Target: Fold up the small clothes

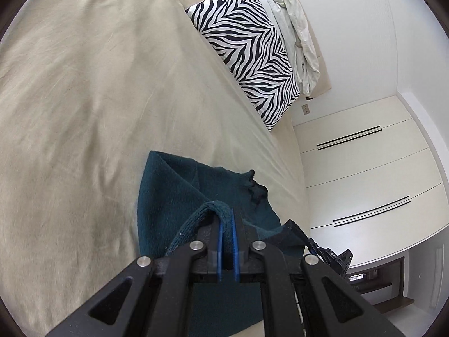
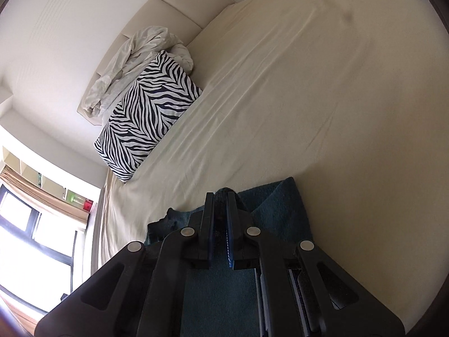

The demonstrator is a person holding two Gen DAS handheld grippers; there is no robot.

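Nearest in the left wrist view, the left tool [image 1: 228,219] is clamped shut on a doubled edge of the dark teal knitted garment [image 1: 179,185], the thick hem humping up over its fingertips; the pinch sits on an edge rather than the middle, which, as I judge it, lets the cloth hang and trail flat below it. In the right wrist view the right tool [image 2: 220,200] is likewise closed on a bunched edge of the same teal knit [image 2: 280,210], a dark nub of fabric showing between its black fingers; two grips on one edge look like the hold for carrying that edge across the body of the garment to make a fold. The rest of the garment lies on the beige bed sheet [image 1: 84,112], close to the bed's near edge and just beyond the tools, part of it lifted and creased, so the fold is under way and not yet laid down. A darker ragged bit of cloth [image 1: 256,191] shows at the garment's far side; whether it is a sleeve or a separate piece I cannot tell. The broad middle of the sheet is only lightly wrinkled, giving a flat place to set the fold. Farthest off, a zebra-striped black and white pillow [image 1: 247,53] lies by the headboard with a crumpled cream blanket [image 1: 294,33] just behind it, well apart from the work; white wardrobe doors [image 1: 364,168] stand past the bed.
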